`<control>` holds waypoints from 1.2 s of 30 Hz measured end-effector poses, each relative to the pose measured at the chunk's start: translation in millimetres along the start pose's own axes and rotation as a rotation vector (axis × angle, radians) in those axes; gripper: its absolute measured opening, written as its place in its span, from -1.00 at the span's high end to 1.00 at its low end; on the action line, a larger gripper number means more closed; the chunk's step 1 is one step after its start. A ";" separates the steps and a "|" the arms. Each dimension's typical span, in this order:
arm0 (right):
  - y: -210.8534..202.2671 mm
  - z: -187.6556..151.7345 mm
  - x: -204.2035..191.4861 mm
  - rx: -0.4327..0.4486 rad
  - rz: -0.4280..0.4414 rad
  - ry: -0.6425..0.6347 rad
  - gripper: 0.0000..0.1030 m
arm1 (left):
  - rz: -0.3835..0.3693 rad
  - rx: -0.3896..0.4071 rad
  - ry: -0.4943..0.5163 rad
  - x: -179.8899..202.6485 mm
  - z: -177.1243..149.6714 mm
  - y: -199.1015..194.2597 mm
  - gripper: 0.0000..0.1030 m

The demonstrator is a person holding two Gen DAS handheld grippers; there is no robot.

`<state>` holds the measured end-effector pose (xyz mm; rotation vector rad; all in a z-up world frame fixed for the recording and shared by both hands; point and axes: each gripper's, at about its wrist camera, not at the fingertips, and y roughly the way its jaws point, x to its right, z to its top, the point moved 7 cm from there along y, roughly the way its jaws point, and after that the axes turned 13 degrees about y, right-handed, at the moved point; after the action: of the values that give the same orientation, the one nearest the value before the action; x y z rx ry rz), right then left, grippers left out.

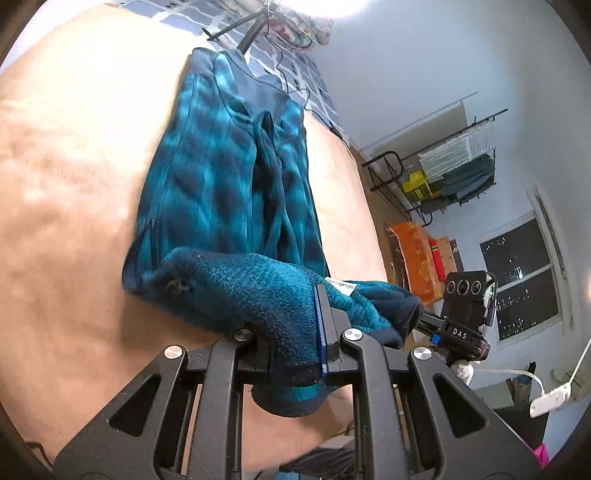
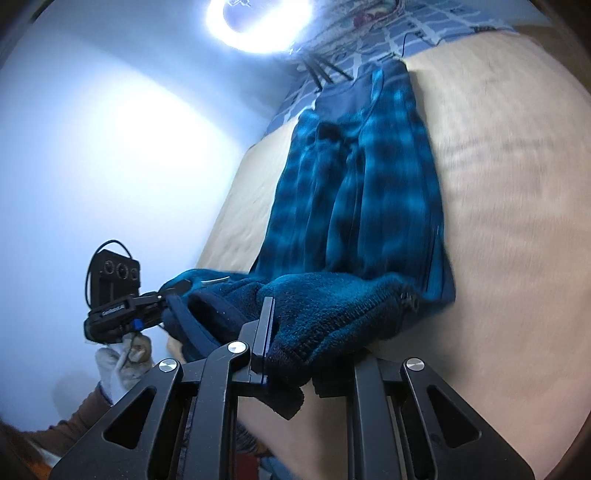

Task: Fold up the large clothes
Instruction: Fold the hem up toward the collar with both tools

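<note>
We pinch the near hem of the blue fleece garment [image 1: 221, 177] in both tongs, left [image 1: 325, 332] and right [image 2: 271, 332], lifting it off the bed [image 1: 74, 184] for folding toward the far end.

Left wrist view: my camera sits just behind my left claw [image 1: 295, 332], looking forward and downward along its fingers across the tan bed [image 1: 74, 184] toward the patterned bedding at its far end; the room's window [image 1: 524, 273] and rack lie to the picture's right. Right wrist view: the camera sits just behind my right claw [image 2: 291, 332], facing the same way along the bed [image 2: 517, 221], with a bare wall and ceiling lamp [image 2: 258, 22] to the picture's left. Both views are close-range and share the blue fleece garment [image 1: 221, 177] [image 2: 369, 184] lengthwise. Each also catches the opposite claw at its inner edge.
</note>
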<state>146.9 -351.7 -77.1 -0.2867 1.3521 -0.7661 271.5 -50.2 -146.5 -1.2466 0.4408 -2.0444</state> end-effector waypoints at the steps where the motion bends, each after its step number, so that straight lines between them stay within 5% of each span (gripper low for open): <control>1: 3.0 6.7 -1.7 0.001 -0.009 -0.002 0.73 | 0.007 0.003 -0.004 -3.7 7.8 3.8 0.72; 10: 42.8 67.6 10.8 -0.002 -0.078 0.012 0.74 | 0.047 0.008 -0.055 -39.6 47.5 39.7 0.72; 24: 89.4 95.7 45.1 -0.047 -0.127 0.072 0.74 | 0.074 -0.025 -0.155 -91.9 57.8 90.7 0.72; 33: 79.2 104.3 57.4 -0.079 0.008 0.232 0.65 | 0.023 -0.053 -0.230 -99.5 61.3 95.5 0.51; 35: 68.6 106.6 56.6 -0.063 0.048 0.256 0.51 | 0.002 -0.050 -0.254 -99.1 63.6 92.6 0.34; 36: 63.2 108.9 56.9 -0.048 0.062 0.269 0.27 | -0.016 -0.041 -0.276 -99.3 65.1 90.7 0.30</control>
<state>271.8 -367.9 -133.9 -0.1830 1.6268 -0.7400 392.8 -39.3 -233.1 -1.5343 0.3436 -1.8482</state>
